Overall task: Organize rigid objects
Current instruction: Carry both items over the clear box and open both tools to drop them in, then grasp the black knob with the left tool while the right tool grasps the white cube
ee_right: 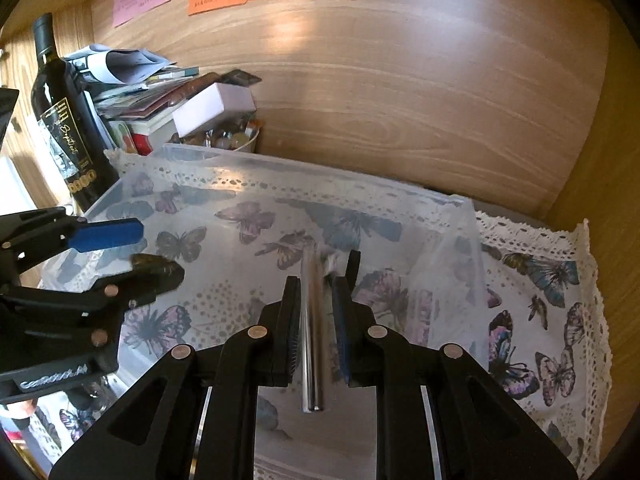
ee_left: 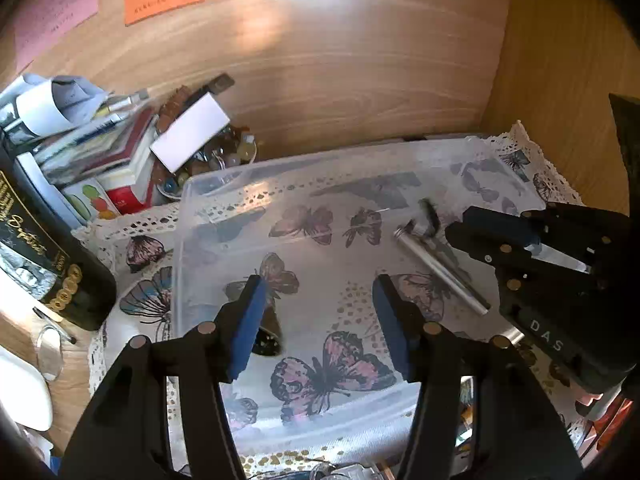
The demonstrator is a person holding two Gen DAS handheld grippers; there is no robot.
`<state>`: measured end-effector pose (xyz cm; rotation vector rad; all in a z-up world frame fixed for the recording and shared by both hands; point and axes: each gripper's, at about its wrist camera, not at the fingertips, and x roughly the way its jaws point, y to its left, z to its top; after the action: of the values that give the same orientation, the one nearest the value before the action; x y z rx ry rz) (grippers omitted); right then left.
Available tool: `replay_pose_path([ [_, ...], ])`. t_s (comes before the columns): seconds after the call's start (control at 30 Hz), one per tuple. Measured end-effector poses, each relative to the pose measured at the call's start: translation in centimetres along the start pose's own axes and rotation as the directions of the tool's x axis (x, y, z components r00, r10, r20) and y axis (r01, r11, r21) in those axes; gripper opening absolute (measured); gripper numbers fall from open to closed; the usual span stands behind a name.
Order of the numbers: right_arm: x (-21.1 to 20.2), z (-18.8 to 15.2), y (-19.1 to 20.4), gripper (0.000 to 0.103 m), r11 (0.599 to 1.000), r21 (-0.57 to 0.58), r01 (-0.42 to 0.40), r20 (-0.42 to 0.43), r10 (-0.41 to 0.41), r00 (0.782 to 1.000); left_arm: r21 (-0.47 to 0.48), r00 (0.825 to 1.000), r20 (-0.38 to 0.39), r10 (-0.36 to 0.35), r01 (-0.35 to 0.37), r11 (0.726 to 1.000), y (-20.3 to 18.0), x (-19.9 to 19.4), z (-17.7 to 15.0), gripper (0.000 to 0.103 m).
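A clear plastic bin [ee_left: 188, 216] [ee_right: 468, 240] stands on a butterfly-print cloth. My left gripper [ee_left: 316, 320] is open above the bin, and a small dark object [ee_left: 268, 340] drops or lies blurred just below its left finger; it also shows blurred in the right wrist view [ee_right: 160, 268]. My right gripper [ee_right: 316, 296] [ee_left: 472, 236] hovers over the bin's right part, its jaws slightly apart around a silver metal tube with a dark brush end [ee_right: 310, 340] [ee_left: 436, 264]. The tube looks blurred, as if loose between the pads.
A dark wine bottle [ee_left: 48, 264] [ee_right: 64, 120] stands left of the bin. Behind it lie a stack of books and papers [ee_left: 92, 152] [ee_right: 136, 92] and a bowl of small items with a white box on top [ee_left: 192, 136] [ee_right: 216, 108]. A wooden wall [ee_left: 340, 60] rises behind.
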<state>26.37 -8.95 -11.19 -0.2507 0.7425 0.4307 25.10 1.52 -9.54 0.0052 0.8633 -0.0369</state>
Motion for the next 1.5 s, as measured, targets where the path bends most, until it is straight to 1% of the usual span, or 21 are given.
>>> replay_pose_path([
  [0.07,-0.6,0.1,0.0,0.018,1.0,0.002,-0.003,0.008,0.003,1.0,-0.002,1.0,0.017,-0.005,0.005,1.0,0.0,-0.9,0.0,0.06],
  [0.13,-1.5,0.1,0.1,0.03,1.0,0.004,0.002,0.028,-0.002,1.0,-0.008,0.999,0.035,-0.015,0.016,1.0,0.1,-1.8,-0.1,0.07],
  [0.2,-2.5,0.2,0.1,0.036,1.0,0.008,0.013,0.055,-0.013,0.998,-0.013,0.998,0.062,-0.015,0.016,1.0,0.1,-3.0,-0.1,0.072],
  [0.27,-3.7,0.2,0.3,0.041,1.0,0.012,0.025,0.086,-0.026,0.996,-0.015,0.996,0.091,-0.009,0.01,1.0,0.3,-4.4,-0.3,0.078],
  [0.33,-4.9,0.2,0.3,0.051,0.999,0.02,0.026,0.11,-0.028,0.994,-0.023,0.993,0.119,-0.006,0.009,1.0,0.4,-5.7,-0.6,0.09],
  [0.47,-7.7,0.0,0.6,0.058,0.999,0.017,0.039,0.172,-0.041,0.984,-0.024,0.985,0.174,0.019,-0.015,1.0,0.8,-8.3,-1.4,0.098],
  [0.53,-9.2,-0.5,0.8,0.067,0.999,0.016,0.05,0.205,-0.053,0.977,-0.02,0.979,0.201,0.033,-0.03,0.999,0.9,-9.7,-2.1,0.101],
  [0.6,-10.3,-1.1,1.0,0.072,0.999,0.016,0.05,0.228,-0.053,0.972,-0.018,0.975,0.218,0.046,-0.043,0.999,1.1,-10.7,-3.1,0.101],
  [0.7,-11.8,-2.4,1.4,0.072,0.999,0.015,0.049,0.252,-0.051,0.966,-0.019,0.973,0.224,0.052,-0.049,0.999,1.3,-11.7,-4.5,0.101],
  [0.8,-12.9,-3.8,2.0,0.072,0.998,0.015,0.057,0.271,-0.059,0.961,-0.03,0.977,0.205,0.053,-0.048,0.998,1.7,-12.1,-6.2,0.102],
  [0.87,-13.5,-4.8,2.3,0.075,0.998,0.016,0.057,0.278,-0.059,0.959,-0.035,0.98,0.19,0.059,-0.053,0.998,1.8,-12.0,-7.1,0.102],
  [1.03,-13.7,-7.4,3.2,0.077,0.999,0.022,0.041,0.265,-0.045,0.963,-0.046,0.988,0.136,0.07,-0.065,0.997,2.5,-11.1,-9.9,0.102],
  [1.2,-12.6,-9.9,3.9,0.076,0.999,0.047,-0.002,0.206,-0.007,0.979,-0.057,0.994,0.087,0.06,-0.055,0.997,3.5,-9.9,-12.3,0.101],
  [1.27,-12.1,-10.8,4.3,0.076,0.999,0.042,-0.024,0.177,0.016,0.984,-0.048,0.997,0.07,0.042,-0.039,0.998,3.5,-9.4,-13.1,0.097],
  [1.33,-11.8,-11.5,4.8,0.076,0.999,0.025,-0.034,0.156,0.03,0.987,-0.035,0.998,0.052,0.028,-0.026,0.999,3.4,-9.1,-13.6,0.081],
  [1.43,-11.5,-12.6,5.1,0.074,0.999,0.018,-0.05,0.129,0.047,0.991,-0.008,1.0,0.028,-0.006,0.006,1.0,2.7,-8.4,-14.0,0.078],
  [1.47,-11.4,-12.9,5.1,0.072,0.998,0.018,-0.052,0.116,0.05,0.992,0.007,1.0,0.025,-0.008,0.008,1.0,2.3,-8.1,-14.0,0.077],
  [1.5,-11.2,-13.1,5.1,0.066,0.998,0.02,-0.058,0.103,0.055,0.993,0.017,1.0,0.02,-0.009,0.008,1.0,2.1,-7.8,-13.9,0.074],
])
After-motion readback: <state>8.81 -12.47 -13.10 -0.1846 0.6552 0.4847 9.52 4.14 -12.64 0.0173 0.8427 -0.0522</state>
